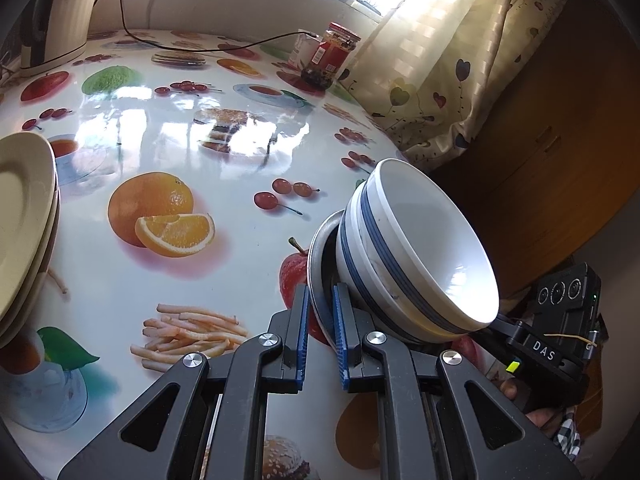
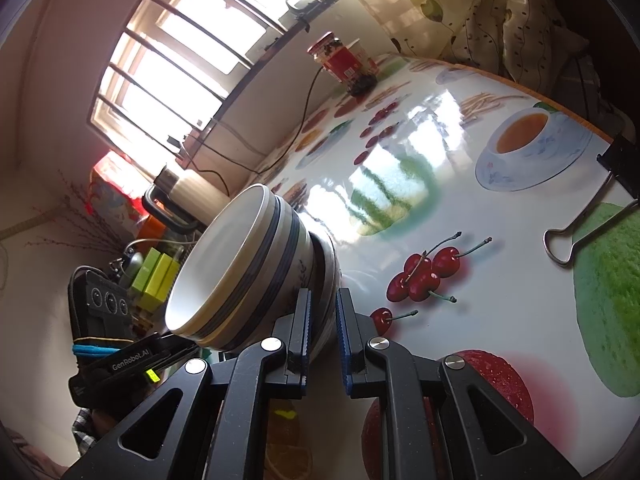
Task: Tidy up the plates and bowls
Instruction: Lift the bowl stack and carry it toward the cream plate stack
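Note:
A stack of white bowls with blue bands (image 1: 416, 248) sits nested in a metal bowl (image 1: 320, 264), the whole stack tilted above the fruit-print table. My left gripper (image 1: 320, 300) is shut on the metal bowl's rim. The stack also shows in the right wrist view (image 2: 240, 276). My right gripper (image 2: 323, 300) clamps the rim of the lowest bowl (image 2: 326, 276) from the opposite side. Cream plates (image 1: 24, 224) are stacked at the left edge of the left wrist view.
A red-labelled jar (image 1: 332, 56) and a cup stand at the table's far side by the curtain (image 1: 440, 60). A kettle (image 1: 60, 12) with a black cable is at the far left. A binder clip (image 2: 580, 224) lies near the table edge.

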